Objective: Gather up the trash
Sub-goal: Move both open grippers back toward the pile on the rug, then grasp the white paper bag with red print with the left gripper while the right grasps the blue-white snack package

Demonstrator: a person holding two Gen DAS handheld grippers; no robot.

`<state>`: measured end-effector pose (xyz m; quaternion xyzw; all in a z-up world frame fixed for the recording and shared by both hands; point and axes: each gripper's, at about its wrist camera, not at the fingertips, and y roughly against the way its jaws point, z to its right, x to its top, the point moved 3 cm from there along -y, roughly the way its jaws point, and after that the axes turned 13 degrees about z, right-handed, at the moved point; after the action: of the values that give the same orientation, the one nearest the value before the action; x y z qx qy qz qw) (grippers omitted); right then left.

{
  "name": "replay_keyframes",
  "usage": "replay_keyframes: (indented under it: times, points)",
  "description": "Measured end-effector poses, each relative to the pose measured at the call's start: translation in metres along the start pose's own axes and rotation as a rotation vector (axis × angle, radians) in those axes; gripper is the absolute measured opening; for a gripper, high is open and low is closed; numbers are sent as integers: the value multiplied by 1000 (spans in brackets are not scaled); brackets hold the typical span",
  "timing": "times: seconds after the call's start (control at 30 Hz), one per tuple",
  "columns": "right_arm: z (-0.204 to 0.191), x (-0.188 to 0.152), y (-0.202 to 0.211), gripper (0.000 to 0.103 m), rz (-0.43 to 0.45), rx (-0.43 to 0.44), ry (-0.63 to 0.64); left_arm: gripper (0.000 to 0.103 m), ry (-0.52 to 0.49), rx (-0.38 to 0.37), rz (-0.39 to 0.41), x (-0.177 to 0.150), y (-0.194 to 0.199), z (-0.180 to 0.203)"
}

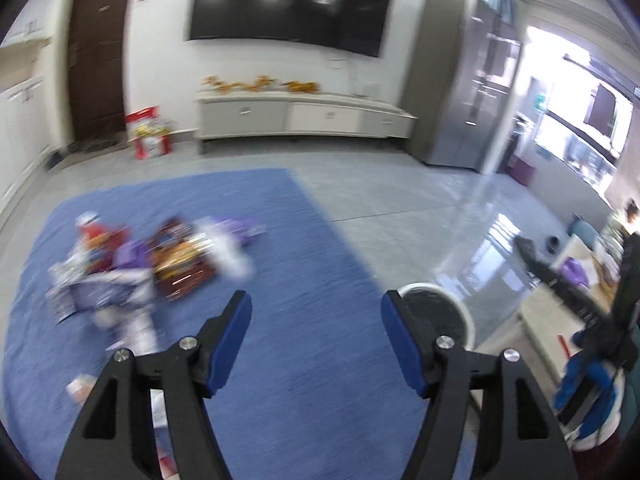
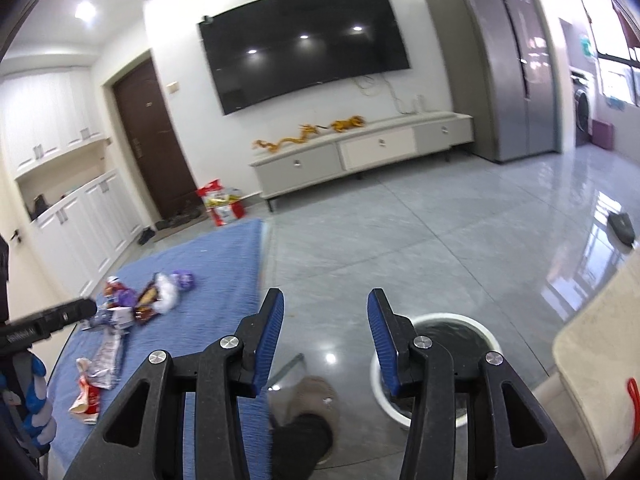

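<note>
- Left gripper (image 1: 316, 318): fingers (image 1: 236, 328) apart, nothing between them, over bare blue rug (image 1: 304, 392).
- Right gripper (image 2: 326, 320): fingers (image 2: 272, 328) apart, nothing held, above the tile floor (image 2: 440, 248) just beside the rug edge.
- Trash pile (image 2: 136, 304): wrappers and packets scattered on the blue rug, well apart from both grippers; more loose pieces nearer the rug's lower left.
- White bin (image 2: 378, 384) with dark liner: on the floor just beside the rug, partly hidden behind the right gripper's right finger.

Risks, judged:
- Crinkled, overlapping wrappers: likely to snag a neighbour or slip out of a shallow pinch on the way to the bin.
- Flat foil packet (image 2: 106, 356) lying tight to the rug: fingers may catch rug fabric instead of the packet edge.
- Slippered foot (image 2: 316, 400) between rug and bin: possible obstruction to a low carry.
- Left view heavily blurred: aim at small pieces uncertain.
- Light wrappers may miss the bin opening if released from high up or off-centre.

Counts:
- Grippers: two.
- Bins: one.
- Rugs: one.
- Trash items: roughly eight to ten; exact count not possible, pile overlapping and blurred.
- Clearly separate pieces away from the pile: two (foil packet, red-and-white wrapper (image 2: 86, 396)).
</note>
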<state>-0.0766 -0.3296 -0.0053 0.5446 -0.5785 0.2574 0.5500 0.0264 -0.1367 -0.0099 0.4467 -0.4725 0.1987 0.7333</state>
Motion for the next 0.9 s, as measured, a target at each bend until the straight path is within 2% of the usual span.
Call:
replay_keyframes:
  times: [0.1, 0.23, 0.4, 0.57, 0.9]
  points:
    - [-27, 2, -2, 44, -4, 49, 27, 66, 54, 79, -28, -15, 16, -52]
    - [-59, 2, -4, 44, -18, 101, 61, 66, 182, 188, -81, -44, 37, -127]
    - [-98, -2, -13, 45, -46, 163, 98, 66, 275, 248, -103, -69, 54, -173]
    - [-135, -10, -24, 48, -84, 227, 130, 66, 338, 243, -133, -83, 52, -187]
    - [-203, -38, -49, 48, -199, 321, 187, 66, 448, 172, -213, -97, 22, -205]
